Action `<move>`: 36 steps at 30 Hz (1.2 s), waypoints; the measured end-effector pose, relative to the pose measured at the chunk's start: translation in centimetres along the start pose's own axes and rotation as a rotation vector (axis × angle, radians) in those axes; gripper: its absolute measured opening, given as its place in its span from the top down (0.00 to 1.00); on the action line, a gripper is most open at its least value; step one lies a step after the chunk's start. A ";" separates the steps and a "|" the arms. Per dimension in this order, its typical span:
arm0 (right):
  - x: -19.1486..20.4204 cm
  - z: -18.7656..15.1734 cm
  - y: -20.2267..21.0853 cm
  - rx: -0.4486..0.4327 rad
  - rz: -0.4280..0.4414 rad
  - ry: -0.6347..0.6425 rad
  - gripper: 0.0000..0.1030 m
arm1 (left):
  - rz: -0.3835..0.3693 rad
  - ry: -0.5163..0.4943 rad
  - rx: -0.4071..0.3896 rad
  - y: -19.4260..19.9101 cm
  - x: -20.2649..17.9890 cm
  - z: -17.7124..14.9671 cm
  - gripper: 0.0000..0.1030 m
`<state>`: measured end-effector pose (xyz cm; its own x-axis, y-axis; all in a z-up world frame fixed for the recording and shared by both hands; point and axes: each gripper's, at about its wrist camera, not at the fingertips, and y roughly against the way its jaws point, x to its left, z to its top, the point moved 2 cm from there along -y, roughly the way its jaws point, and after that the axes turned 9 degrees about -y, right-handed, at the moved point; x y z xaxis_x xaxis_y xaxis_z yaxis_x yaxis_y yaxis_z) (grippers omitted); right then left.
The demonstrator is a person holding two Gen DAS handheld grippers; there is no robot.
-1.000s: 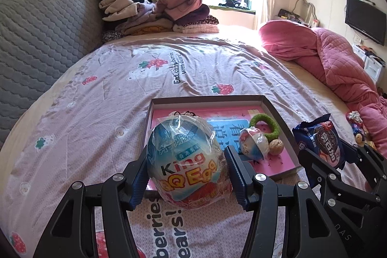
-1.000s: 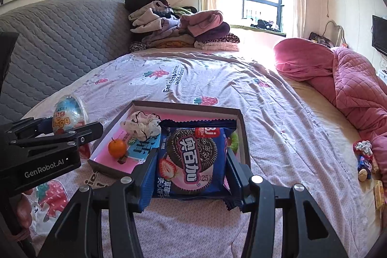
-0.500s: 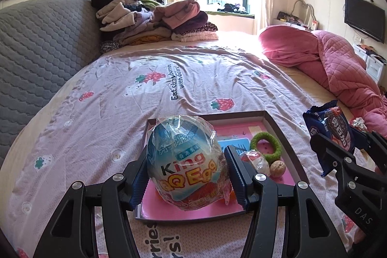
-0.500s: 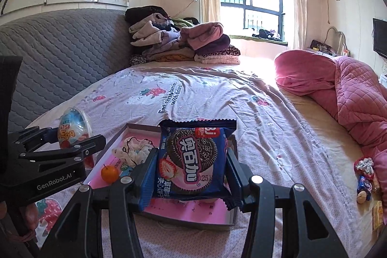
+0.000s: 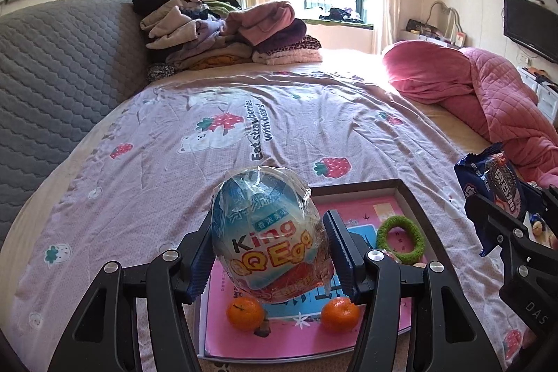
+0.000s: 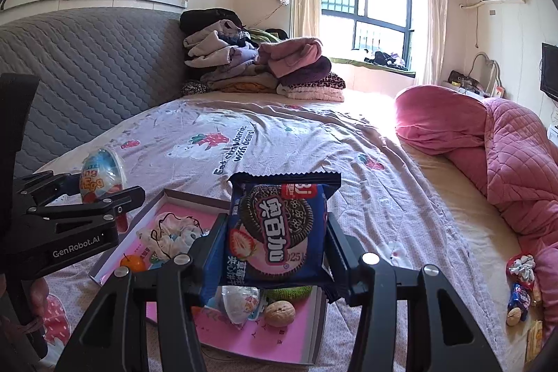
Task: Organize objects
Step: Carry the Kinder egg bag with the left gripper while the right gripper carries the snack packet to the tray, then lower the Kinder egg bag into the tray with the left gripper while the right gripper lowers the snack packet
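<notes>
Egg [image 5: 266,229], a foil-wrapped "King QQ Egg" toy, sits upright btwn the pads of the left gripper [image 5: 268,255], clamped at its widest girth, prob. so the crinkly wrap doesn't let it slip. It hangs above the near end of the tray [image 5: 406,197], a shallow dark-rimmed box w/ a pink liner lying on the bed [image 5: 209,135].

Cookie pack [image 6: 277,232], blue w/ a strawberry sandwich-cookie print, is pinched by its side edges in the right gripper [image 6: 275,253], face toward the camera, over the same tray's right part. Holding it edgewise keeps the flat bag from folding.

Already in the tray: two mandarins [image 5: 244,314] at the near edge, a green ring [image 5: 401,239], a walnut [image 6: 279,312], a small wrapped egg [image 6: 240,302] and a white scrunchie [image 6: 167,236]. Judged from this, the tray is the collecting spot, and both items look due to go down in its free patches.

A few loose snacks [image 6: 521,281] lie on the bed by the pink quilt [image 6: 505,162], well apart from the tray, likely yet to be gathered.
</notes>
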<state>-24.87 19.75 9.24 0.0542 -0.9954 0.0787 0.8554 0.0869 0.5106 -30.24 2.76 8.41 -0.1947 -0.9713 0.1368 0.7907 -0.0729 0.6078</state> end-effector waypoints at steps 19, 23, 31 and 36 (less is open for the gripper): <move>-1.7 -1.0 -6.4 0.090 -0.030 -0.003 0.49 | -0.012 -0.007 0.095 -7.6 -1.0 -2.6 0.41; -2.1 -1.8 -7.7 0.134 -0.007 -0.025 0.50 | -0.016 -0.003 0.118 -8.6 -1.2 -3.3 0.41; -2.4 -3.3 -9.7 0.179 -0.033 -0.015 0.50 | -0.030 -0.016 0.148 -9.9 -1.9 -4.4 0.41; -2.7 -3.9 -10.6 0.201 -0.043 -0.016 0.49 | -0.033 -0.015 0.167 -10.7 -1.9 -4.8 0.41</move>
<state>-32.11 21.37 0.24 0.0105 -0.9978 0.0658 0.7368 0.0522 0.6741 -35.52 4.31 -2.08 -0.2286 -0.9654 0.1255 0.6765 -0.0648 0.7336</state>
